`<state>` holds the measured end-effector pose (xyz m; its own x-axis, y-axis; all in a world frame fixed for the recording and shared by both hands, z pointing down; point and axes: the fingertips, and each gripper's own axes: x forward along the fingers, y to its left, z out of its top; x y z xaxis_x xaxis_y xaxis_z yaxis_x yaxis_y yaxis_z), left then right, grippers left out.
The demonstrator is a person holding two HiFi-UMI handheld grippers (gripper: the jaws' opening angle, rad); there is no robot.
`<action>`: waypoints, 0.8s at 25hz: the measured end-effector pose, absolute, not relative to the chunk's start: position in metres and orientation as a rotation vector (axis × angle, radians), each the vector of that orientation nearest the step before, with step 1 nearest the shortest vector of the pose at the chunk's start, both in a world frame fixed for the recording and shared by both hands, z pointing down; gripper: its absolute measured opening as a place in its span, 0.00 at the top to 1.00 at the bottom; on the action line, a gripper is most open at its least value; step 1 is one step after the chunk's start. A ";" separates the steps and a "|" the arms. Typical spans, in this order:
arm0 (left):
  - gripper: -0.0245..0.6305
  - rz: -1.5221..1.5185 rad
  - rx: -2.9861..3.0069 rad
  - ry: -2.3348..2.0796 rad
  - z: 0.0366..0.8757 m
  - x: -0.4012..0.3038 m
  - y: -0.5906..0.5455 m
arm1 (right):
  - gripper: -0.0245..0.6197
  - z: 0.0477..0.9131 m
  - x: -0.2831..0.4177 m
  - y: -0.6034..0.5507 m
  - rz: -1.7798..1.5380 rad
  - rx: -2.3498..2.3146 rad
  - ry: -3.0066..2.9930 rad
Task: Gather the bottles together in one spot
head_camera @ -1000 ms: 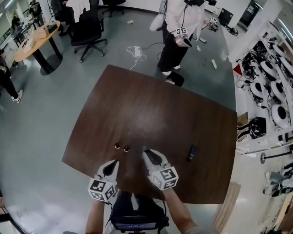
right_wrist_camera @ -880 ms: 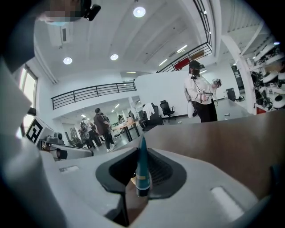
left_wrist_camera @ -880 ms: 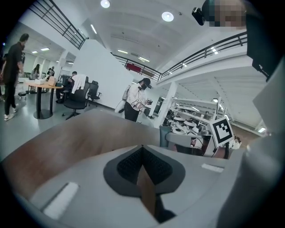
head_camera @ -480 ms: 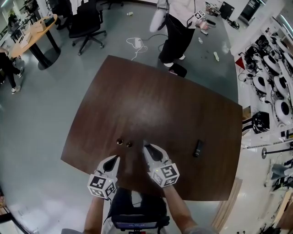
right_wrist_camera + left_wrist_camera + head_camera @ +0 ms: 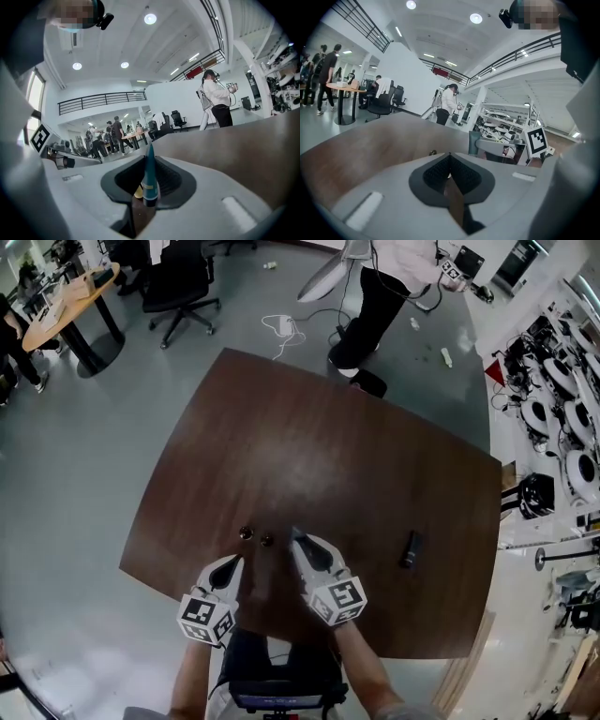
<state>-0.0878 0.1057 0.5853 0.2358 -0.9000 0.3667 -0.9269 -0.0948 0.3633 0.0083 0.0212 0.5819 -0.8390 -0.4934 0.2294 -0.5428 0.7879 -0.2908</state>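
We see a slender teal bottle with a pointed tip (image 5: 150,180) standing upright between the jaws of the right gripper (image 5: 302,547), which clamp it over the near part of the dark brown wooden table (image 5: 309,446). Two small dark gold-capped bottles (image 5: 246,532) (image 5: 266,540) stand close together just left of it. The left gripper (image 5: 231,570) hovers near them, its jaws drawn together on nothing. A black oblong object (image 5: 410,548) lies well apart to the right.

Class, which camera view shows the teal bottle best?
The right gripper view: the teal bottle stands close between the jaws. The head view shows only a speck at the tip of the right hand-held gripper; the left gripper view, nothing.
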 end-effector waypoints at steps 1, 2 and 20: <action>0.96 0.068 1.996 -1.668 0.587 -0.089 0.105 | 0.85 0.584 0.007 0.021 0.524 0.824 -2.838; 0.96 0.069 1.997 -1.669 0.588 -0.089 0.105 | 0.85 0.586 0.006 0.020 0.522 0.821 -2.839; 0.96 0.066 1.979 -1.692 0.613 -0.101 0.104 | 0.85 0.605 -0.007 0.024 0.395 0.771 -2.898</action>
